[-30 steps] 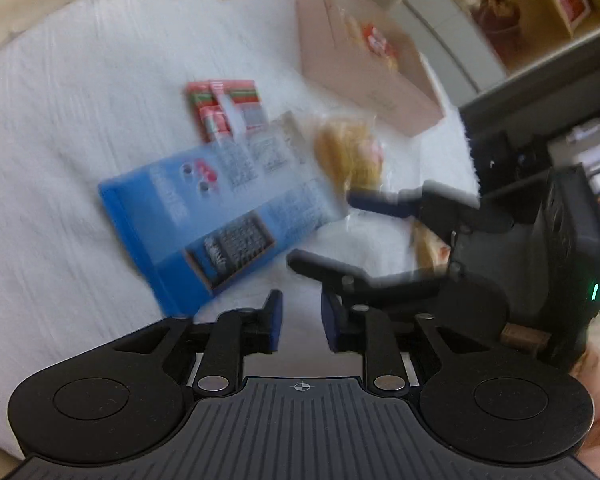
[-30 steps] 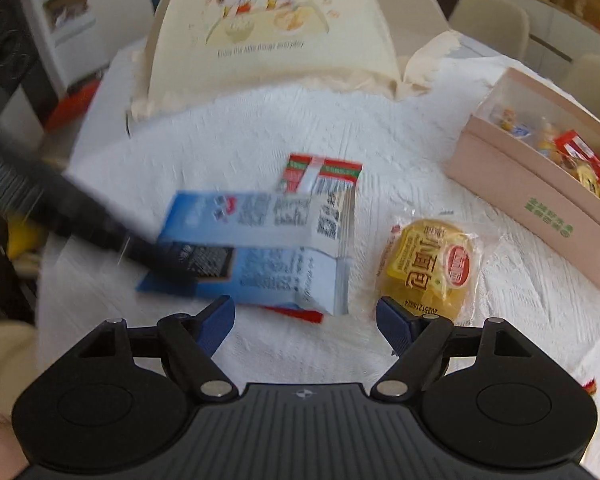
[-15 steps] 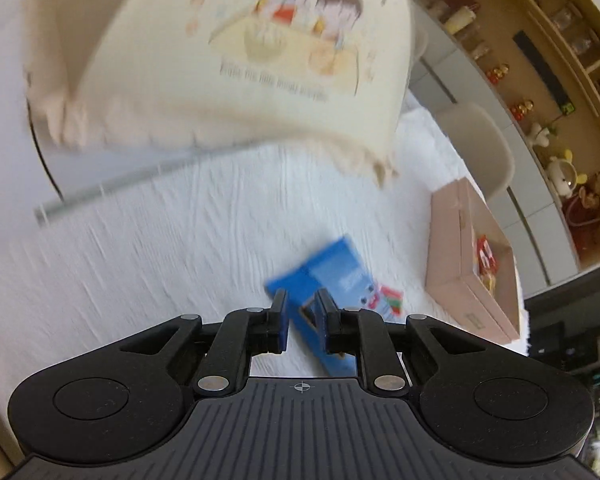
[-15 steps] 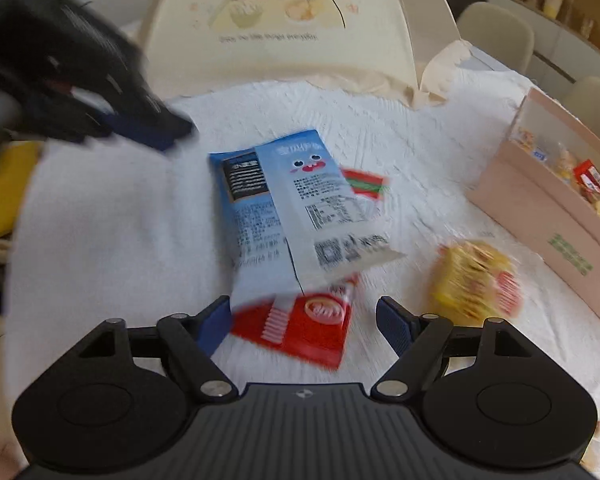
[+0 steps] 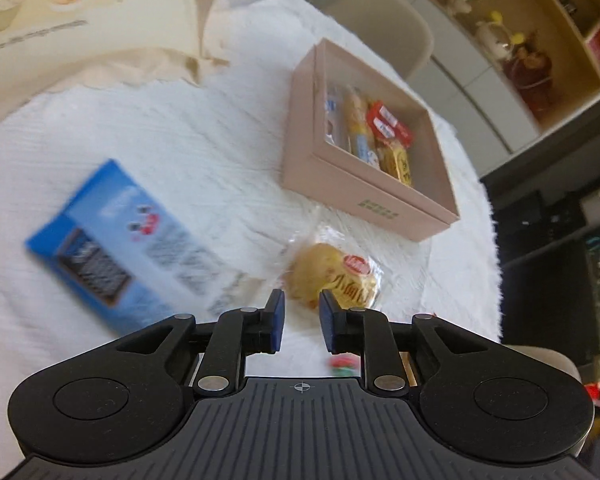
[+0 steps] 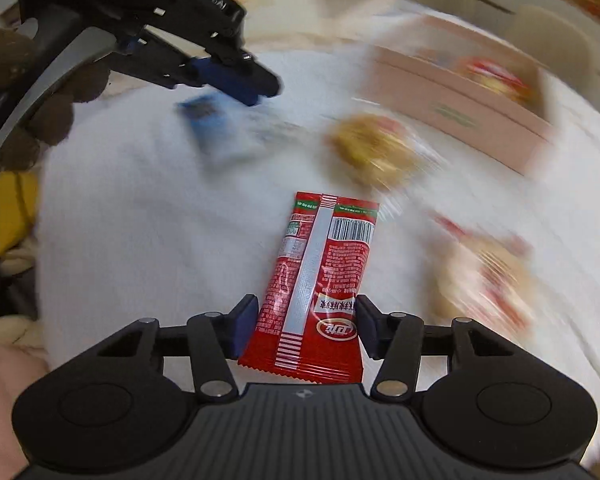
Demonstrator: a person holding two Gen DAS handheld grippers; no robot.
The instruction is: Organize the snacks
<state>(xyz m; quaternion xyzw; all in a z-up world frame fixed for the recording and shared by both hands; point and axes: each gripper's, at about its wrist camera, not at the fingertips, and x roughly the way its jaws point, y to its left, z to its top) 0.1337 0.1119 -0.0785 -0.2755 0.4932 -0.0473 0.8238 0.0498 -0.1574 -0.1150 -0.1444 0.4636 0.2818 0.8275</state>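
Note:
My right gripper (image 6: pixel 306 326) is shut on a red snack packet (image 6: pixel 320 280) and holds it above the white tablecloth (image 6: pixel 148 248). My left gripper (image 5: pixel 300 322) hangs over the table with its jaws a narrow gap apart and nothing between them; it also shows in the right wrist view (image 6: pixel 236 76). A blue snack bag (image 5: pixel 124 248) lies at the left. A yellow wrapped bun (image 5: pixel 336 276) lies just past the left fingertips. A pink box (image 5: pixel 364 200) with several snacks inside stands beyond the bun.
A cream food-cover tent (image 5: pixel 60 12) stands at the back left. Another wrapped snack (image 6: pixel 484 276) lies blurred at the right of the right wrist view. Chairs (image 5: pixel 384 24) and shelves (image 5: pixel 540 20) are behind the table.
My right gripper has closed on the red packet and lifted it. The blue bag has been shifted off the packet to the left. My left gripper swung away and now points toward the bun and box.

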